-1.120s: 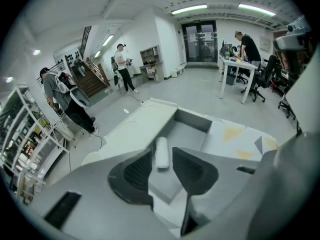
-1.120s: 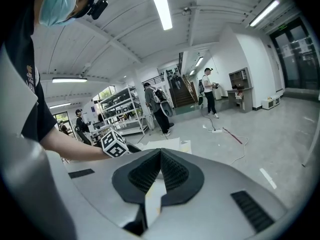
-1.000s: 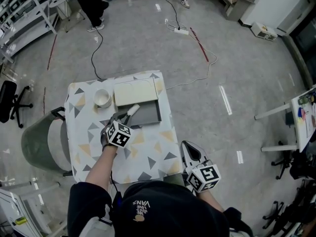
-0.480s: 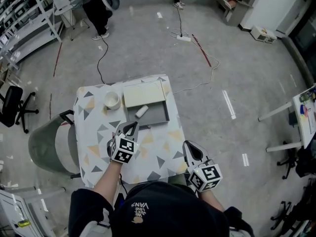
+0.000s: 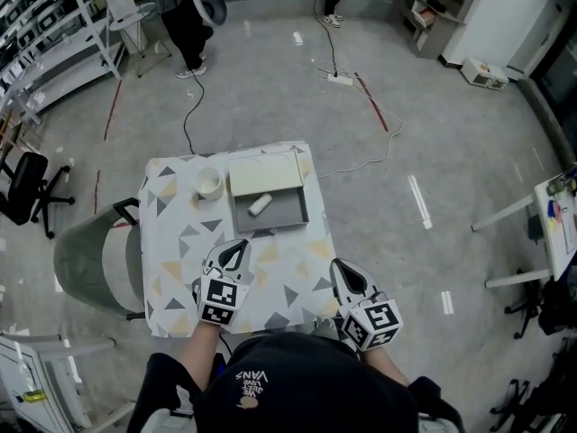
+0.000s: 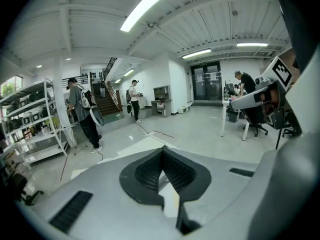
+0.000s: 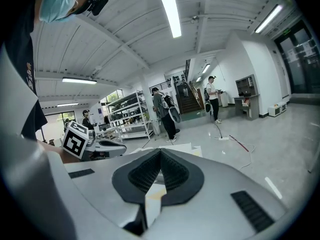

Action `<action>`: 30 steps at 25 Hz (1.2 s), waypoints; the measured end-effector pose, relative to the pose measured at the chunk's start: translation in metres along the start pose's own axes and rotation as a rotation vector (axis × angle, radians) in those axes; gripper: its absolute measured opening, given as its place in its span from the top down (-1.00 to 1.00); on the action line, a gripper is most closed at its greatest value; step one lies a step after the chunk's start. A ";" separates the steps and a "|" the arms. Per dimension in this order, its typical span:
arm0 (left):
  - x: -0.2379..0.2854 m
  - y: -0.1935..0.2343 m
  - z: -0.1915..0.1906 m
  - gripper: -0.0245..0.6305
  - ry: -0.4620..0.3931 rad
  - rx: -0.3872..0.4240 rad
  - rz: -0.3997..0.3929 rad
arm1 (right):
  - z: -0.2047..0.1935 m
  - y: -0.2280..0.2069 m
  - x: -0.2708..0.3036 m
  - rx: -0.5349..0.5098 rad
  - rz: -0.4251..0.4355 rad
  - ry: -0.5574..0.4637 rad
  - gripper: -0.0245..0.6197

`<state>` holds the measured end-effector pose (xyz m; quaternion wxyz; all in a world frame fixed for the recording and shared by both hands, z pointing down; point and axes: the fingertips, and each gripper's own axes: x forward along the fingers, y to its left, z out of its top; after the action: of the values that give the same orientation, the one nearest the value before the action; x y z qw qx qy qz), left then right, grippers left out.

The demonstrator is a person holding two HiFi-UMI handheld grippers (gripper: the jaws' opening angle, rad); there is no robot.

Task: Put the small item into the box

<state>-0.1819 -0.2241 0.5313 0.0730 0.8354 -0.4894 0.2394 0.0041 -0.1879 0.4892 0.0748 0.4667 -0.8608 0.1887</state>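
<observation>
You are holding the left gripper and the right gripper by the near edge of the triangle-patterned table, each with fingers pressed together on nothing. The small white cylindrical item is lying inside the shallow grey open box.

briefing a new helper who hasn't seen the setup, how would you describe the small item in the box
Find the table with the triangle-patterned cloth; at its far side lies an open box with a grey inside. The small item is the short white cylinder lying alone on that grey floor, unlike the round white bowl that stands outside the box on the cloth.
</observation>
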 end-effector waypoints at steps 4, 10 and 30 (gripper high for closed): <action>-0.019 -0.010 0.007 0.91 -0.025 -0.052 0.062 | 0.008 -0.004 -0.004 -0.029 0.049 0.000 0.92; -0.043 -0.031 0.016 0.91 -0.049 -0.101 0.135 | 0.017 -0.010 -0.010 -0.056 0.120 -0.003 0.92; -0.084 -0.099 0.018 0.91 -0.090 -0.179 0.276 | 0.009 -0.021 -0.050 -0.119 0.259 0.019 0.92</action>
<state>-0.1259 -0.1138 0.4872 0.0915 0.7603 -0.6215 0.1652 0.0500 -0.1630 0.4709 0.0856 0.3444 -0.9228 0.1496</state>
